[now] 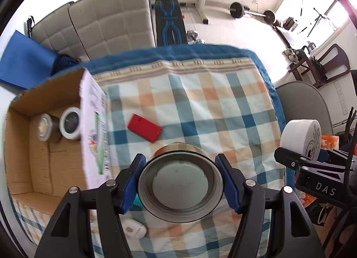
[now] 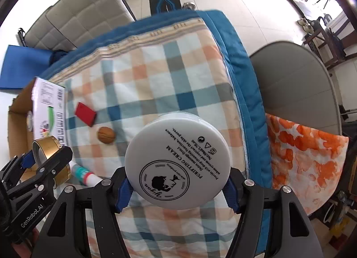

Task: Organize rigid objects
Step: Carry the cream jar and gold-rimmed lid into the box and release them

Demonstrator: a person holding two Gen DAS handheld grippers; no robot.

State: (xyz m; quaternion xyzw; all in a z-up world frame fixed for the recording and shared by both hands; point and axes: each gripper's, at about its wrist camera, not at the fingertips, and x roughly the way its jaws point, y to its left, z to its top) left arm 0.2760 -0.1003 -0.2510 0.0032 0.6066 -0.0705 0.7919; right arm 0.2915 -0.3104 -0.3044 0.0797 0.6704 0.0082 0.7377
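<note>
While the left gripper [image 1: 180, 185] clamps a gold tin [image 1: 180, 183] above the checked cloth [image 1: 200, 106], the right gripper [image 2: 177, 185] grips a white cream jar [image 2: 177, 164]; two tins [image 1: 59, 127] sit in the box [image 1: 24, 146].

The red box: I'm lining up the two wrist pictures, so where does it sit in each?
Left wrist view: the red box lies on the checked blanket, left of centre, just right of the cardboard carton.
Right wrist view: the red box is far left, above the walnut.
Shared landmark: the carton's white printed flap, left of the box in both.
</note>
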